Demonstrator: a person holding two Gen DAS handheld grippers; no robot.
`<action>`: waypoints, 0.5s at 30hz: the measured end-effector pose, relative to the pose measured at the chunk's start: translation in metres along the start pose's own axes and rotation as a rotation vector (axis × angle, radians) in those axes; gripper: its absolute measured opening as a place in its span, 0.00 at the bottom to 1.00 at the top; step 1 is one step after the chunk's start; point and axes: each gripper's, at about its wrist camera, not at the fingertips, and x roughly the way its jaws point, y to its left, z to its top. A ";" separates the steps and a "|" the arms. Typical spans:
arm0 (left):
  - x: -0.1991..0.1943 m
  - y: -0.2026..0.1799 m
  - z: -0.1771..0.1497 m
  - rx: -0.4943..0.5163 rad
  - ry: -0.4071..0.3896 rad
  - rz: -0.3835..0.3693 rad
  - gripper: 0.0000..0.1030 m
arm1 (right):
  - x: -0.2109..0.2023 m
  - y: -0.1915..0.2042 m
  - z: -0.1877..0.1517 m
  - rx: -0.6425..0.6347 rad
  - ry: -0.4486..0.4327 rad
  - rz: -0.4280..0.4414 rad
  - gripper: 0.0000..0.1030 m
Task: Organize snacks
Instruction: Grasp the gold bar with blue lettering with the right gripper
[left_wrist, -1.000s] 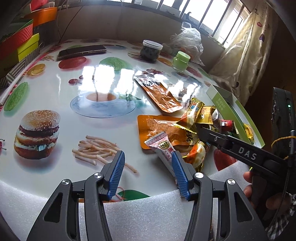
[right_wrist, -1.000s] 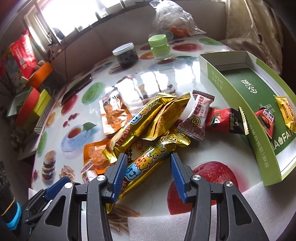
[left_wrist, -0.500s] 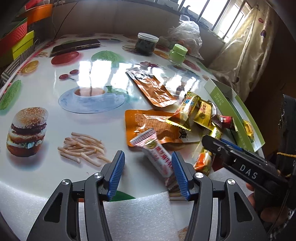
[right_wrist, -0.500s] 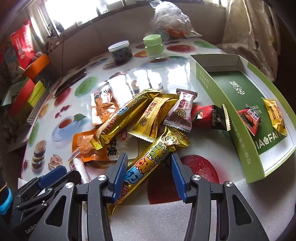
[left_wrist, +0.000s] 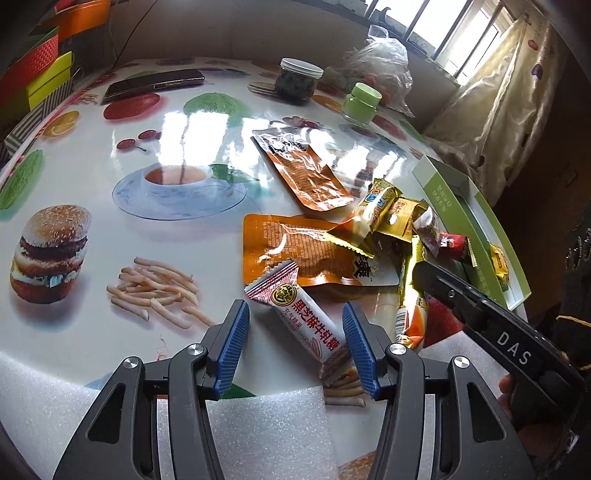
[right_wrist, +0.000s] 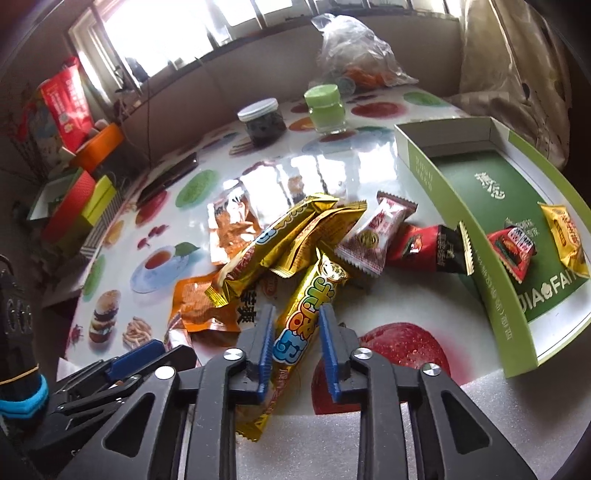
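Note:
My right gripper (right_wrist: 297, 319) has its jaws closing on a long gold snack bar with coloured letters (right_wrist: 314, 288); both blue pads press its sides. The bar lies at the near end of a heap of gold packets (right_wrist: 284, 236), a white-and-red candy (right_wrist: 373, 236) and a red-and-black packet (right_wrist: 428, 247). A green box (right_wrist: 443, 206) at the right holds a red packet (right_wrist: 511, 247) and a yellow packet (right_wrist: 565, 232). My left gripper (left_wrist: 295, 347) stands open around a white-and-red candy bar (left_wrist: 306, 321) on the table, pads apart from it. Orange pouches (left_wrist: 288, 247) lie beyond it.
At the far side stand a dark-filled jar (left_wrist: 299, 79), a green jar (left_wrist: 362, 99) and a plastic bag (left_wrist: 380, 62). A phone (left_wrist: 155, 83) lies far left beside stacked coloured boxes (left_wrist: 33, 81). White foam sheet (left_wrist: 266, 424) covers the near table edge.
The right jaws have closed from wide apart onto the gold bar. The white-and-red bar, earlier beside the left gripper's right finger, now lies between its fingers.

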 end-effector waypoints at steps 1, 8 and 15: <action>0.000 0.000 0.000 -0.003 0.000 0.000 0.52 | -0.001 -0.001 0.001 0.001 -0.004 0.006 0.11; 0.003 -0.002 0.001 -0.006 0.006 -0.006 0.40 | 0.000 -0.007 0.001 0.043 0.024 0.025 0.18; 0.002 0.000 0.001 0.001 -0.013 0.027 0.40 | 0.006 -0.001 -0.004 0.036 0.056 0.022 0.31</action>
